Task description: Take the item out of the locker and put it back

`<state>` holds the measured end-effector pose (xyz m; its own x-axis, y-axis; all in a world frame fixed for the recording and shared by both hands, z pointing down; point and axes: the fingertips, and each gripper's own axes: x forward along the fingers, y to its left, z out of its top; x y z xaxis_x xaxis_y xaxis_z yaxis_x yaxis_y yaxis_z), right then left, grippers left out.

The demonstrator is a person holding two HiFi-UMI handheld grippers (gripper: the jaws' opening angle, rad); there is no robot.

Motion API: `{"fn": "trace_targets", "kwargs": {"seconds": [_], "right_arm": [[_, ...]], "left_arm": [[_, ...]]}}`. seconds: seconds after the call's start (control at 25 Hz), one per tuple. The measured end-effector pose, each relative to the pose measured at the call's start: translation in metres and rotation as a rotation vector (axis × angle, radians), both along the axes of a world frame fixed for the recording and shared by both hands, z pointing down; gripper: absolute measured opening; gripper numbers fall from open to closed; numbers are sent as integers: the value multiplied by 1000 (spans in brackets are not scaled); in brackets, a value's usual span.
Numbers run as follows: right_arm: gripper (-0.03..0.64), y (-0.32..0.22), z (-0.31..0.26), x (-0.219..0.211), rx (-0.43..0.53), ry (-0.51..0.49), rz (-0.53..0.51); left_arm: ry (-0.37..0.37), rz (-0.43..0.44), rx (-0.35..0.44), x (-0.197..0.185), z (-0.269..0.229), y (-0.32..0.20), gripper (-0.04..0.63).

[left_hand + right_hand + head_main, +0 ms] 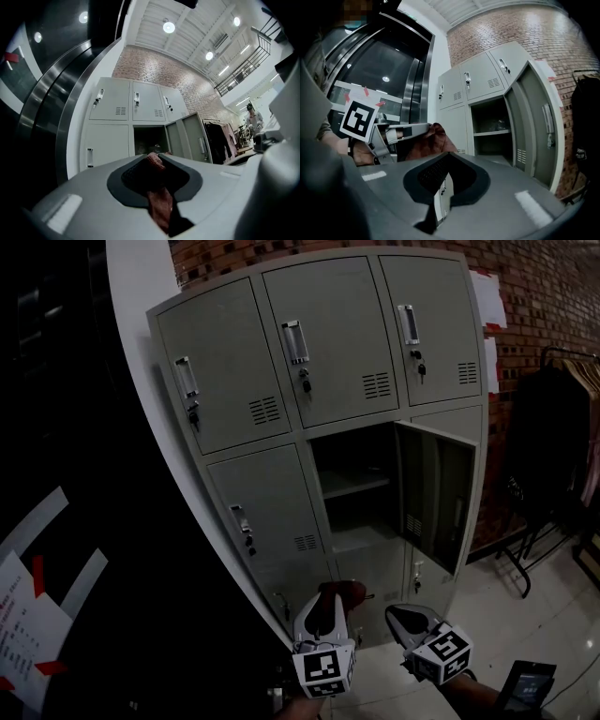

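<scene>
A grey bank of lockers (281, 381) stands ahead, and its middle compartment (356, 493) is open with the door (436, 493) swung to the right. A shelf (354, 484) divides that compartment. My left gripper (330, 607) is low in front of the lockers, shut on a reddish-brown cloth item (345, 593). In the left gripper view the cloth (158, 192) is pinched between the dark pads and points toward the open compartment (149, 140). My right gripper (403, 617) hangs beside the left one, its jaws together and nothing in them. The right gripper view shows the left gripper (393, 133) with the cloth (433, 140).
A dark curved wall (84, 474) runs along the left, with taped papers (28, 615) on it. A clothes rack with dark garments (558, 427) stands at the right. A phone-like device (527, 685) lies at the bottom right. A person (253, 115) stands far off to the right.
</scene>
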<state>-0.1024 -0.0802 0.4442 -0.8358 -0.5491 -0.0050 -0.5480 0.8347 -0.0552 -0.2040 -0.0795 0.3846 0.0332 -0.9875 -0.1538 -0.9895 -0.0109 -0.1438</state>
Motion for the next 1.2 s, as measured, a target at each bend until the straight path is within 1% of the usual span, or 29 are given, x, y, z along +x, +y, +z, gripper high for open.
{"fn": "trace_targets", "kwargs": {"seconds": [0.2, 0.44, 0.88, 1.2], "right_arm": [[-9, 4, -5, 11, 4, 2, -17], [-9, 3, 0, 24, -7, 9, -36], [-8, 2, -2, 34, 3, 14, -44], [-8, -5, -2, 41, 2, 8, -24]], "left_arm": [[22, -23, -56, 9, 24, 19, 64], [31, -53, -92, 18, 40, 28, 64], [16, -51, -97, 29, 41, 25, 61], [31, -40, -85, 33, 40, 17, 64]]}}
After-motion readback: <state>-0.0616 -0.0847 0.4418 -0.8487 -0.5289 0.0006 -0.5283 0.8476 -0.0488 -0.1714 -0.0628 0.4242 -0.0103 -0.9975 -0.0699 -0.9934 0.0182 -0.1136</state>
